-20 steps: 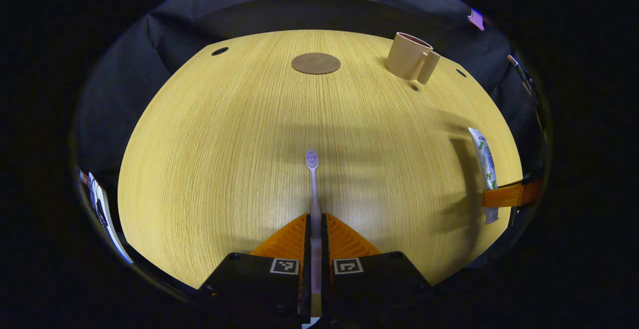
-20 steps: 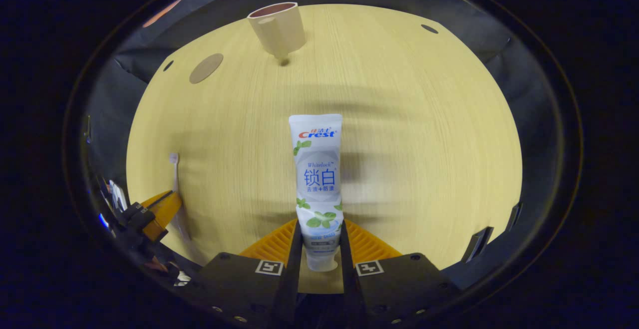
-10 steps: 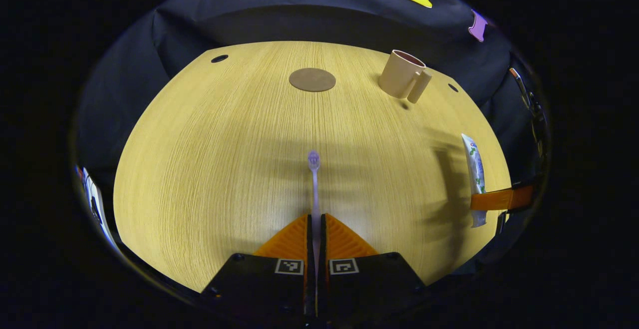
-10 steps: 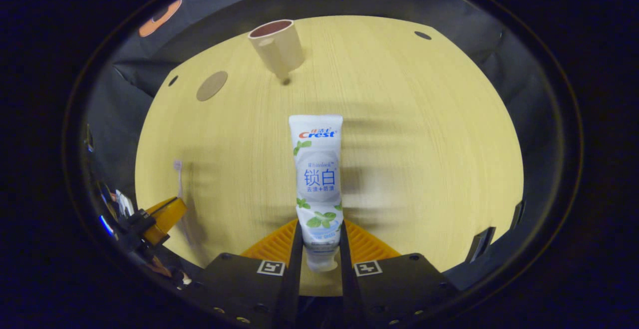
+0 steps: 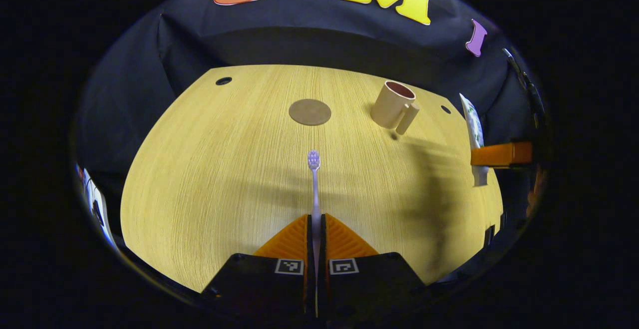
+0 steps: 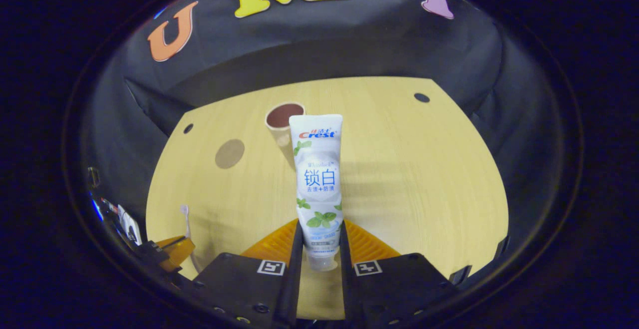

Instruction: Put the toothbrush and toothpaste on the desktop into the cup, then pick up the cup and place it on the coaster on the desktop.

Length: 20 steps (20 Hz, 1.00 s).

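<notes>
In the left gripper view my left gripper (image 5: 315, 217) is shut on the handle of a pale purple toothbrush (image 5: 313, 179), whose head points ahead above the wooden desktop (image 5: 209, 169). In the right gripper view my right gripper (image 6: 319, 226) is shut on the cap end of a white toothpaste tube (image 6: 318, 174), held up off the desk. The beige cup (image 5: 392, 104) stands upright at the far right of the desk, and the tube partly hides the cup (image 6: 279, 119) in the right gripper view. A round brown coaster (image 5: 309, 112) lies left of the cup. The right gripper with the tube (image 5: 474, 129) shows at the right edge.
Small dark holes (image 5: 223, 81) sit near the desk's far corners. The black cloth wall rises behind the far edge. The left gripper's orange finger (image 6: 174, 246) and the toothbrush head (image 6: 184, 211) show low at the left in the right gripper view.
Both grippers have risen from the desk with their loads. The right gripper lifted more and tilted up, so the toothpaste now stands in front of the cup in its view.
</notes>
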### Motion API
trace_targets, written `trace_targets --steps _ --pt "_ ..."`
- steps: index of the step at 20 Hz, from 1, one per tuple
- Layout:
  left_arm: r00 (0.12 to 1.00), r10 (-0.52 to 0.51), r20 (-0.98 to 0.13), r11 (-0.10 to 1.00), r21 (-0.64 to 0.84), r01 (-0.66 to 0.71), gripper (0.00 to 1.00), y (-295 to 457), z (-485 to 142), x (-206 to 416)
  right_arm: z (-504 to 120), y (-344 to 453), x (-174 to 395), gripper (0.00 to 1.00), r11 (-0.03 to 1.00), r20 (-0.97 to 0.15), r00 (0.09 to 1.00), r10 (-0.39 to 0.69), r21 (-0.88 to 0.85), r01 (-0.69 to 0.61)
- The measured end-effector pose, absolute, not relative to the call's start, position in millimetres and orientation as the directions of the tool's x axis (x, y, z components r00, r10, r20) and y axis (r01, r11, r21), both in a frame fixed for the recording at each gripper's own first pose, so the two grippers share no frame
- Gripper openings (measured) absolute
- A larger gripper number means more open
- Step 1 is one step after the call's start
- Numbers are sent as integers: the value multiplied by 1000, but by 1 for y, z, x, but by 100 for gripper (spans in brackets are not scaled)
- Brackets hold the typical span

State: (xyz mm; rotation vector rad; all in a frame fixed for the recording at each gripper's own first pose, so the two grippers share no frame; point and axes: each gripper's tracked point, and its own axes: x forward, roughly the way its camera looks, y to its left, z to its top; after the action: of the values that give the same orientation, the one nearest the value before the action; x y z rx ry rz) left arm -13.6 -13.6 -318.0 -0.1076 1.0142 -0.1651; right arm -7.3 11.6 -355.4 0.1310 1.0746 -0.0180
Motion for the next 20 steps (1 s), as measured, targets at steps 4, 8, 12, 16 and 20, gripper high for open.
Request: trace_targets --steps 4,8,12,16,20 --pt "561 -182 -807 983 -167 78 5 -12 -299 -1 -346 23 53 34 995 -768 637 63 100 21" --pt "583 -167 -795 986 -153 72 5 -14 -287 6 -340 34 102 34 994 -679 730 73 110 2" --pt "612 -157 -775 985 -164 45 5 -15 -274 12 -339 47 155 34 994 -569 818 84 105 -29" --pt "642 -144 -753 987 -152 43 5 -16 -266 9 -362 57 188 34 994 -524 848 81 111 -26" --pt "671 -140 -728 989 -132 63 4 -24 -253 16 -380 68 196 34 995 -485 870 86 88 -50"
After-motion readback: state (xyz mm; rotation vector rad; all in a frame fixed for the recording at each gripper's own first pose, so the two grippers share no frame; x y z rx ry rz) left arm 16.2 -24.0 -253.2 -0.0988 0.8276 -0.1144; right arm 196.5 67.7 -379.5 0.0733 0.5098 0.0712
